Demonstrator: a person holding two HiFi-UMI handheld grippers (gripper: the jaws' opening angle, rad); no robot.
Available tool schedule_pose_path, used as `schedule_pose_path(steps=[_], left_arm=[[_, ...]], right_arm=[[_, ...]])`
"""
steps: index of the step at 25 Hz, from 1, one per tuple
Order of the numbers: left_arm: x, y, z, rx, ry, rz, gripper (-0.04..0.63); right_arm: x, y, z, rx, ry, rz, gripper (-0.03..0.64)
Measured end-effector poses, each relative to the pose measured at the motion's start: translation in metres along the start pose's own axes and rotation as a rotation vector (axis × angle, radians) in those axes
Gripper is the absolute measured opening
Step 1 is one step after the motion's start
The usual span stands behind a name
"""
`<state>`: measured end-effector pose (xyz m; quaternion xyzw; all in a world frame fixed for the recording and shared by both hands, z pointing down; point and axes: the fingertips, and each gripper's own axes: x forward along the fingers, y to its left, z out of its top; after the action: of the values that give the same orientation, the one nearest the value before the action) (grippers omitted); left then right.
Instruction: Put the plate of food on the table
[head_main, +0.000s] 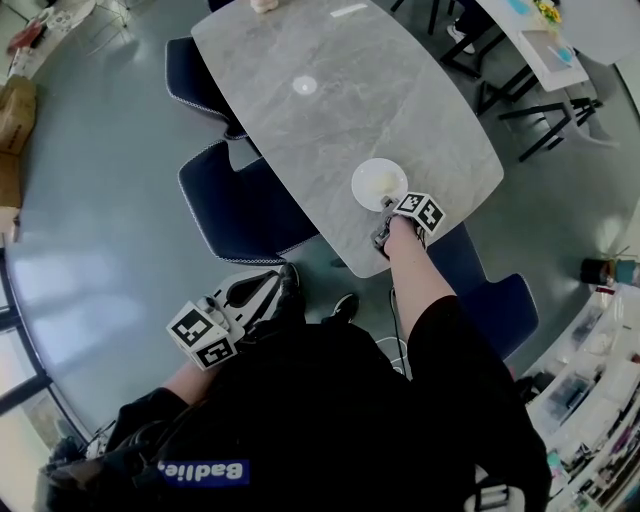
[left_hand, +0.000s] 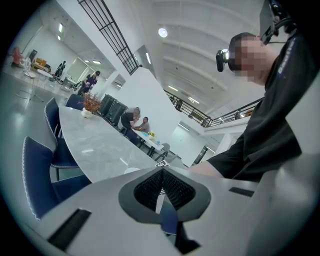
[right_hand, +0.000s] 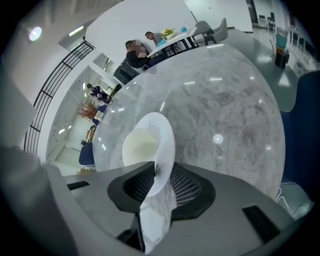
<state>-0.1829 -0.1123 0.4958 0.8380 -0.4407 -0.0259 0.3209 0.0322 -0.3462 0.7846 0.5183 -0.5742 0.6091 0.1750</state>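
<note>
On the grey marble table (head_main: 400, 90), near its right end, sits one white plate (head_main: 358, 183) containing one pale mound of food (head_main: 381, 183); two dark blue chairs (head_main: 240, 205) stand along the table's left side. Of the two grippers, the right gripper (right_hand: 157, 180) has its jaws clamped on the plate's near rim. The left gripper (left_hand: 161, 182) is held low beside the person's body, away from the table, jaws closed together with nothing between them.
</note>
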Motion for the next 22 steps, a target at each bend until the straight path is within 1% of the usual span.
schedule_pose_path(steps=[5,12,15,18,22], left_arm=[[-0.002,0.002,-0.002,-0.004,-0.003,0.002,0.007],[-0.005,0.0,-0.006,-0.001,0.011,0.007,0.008],[-0.004,-0.001,-0.006,0.007,0.021,0.008,0.008],[-0.004,-0.004,-0.008,0.013,0.029,0.002,0.008],[-0.007,-0.008,-0.013,0.013,0.038,-0.001,0.008]], right_arm=[[0.003,0.0,-0.001,-0.05,0.008,-0.014,0.091],[0.005,-0.003,-0.002,-0.075,0.023,0.012,0.1],[0.006,-0.005,-0.001,-0.045,0.045,0.023,0.1],[0.006,-0.008,-0.003,0.003,0.092,0.027,0.1],[0.007,-0.01,-0.003,0.069,0.158,0.01,0.1]])
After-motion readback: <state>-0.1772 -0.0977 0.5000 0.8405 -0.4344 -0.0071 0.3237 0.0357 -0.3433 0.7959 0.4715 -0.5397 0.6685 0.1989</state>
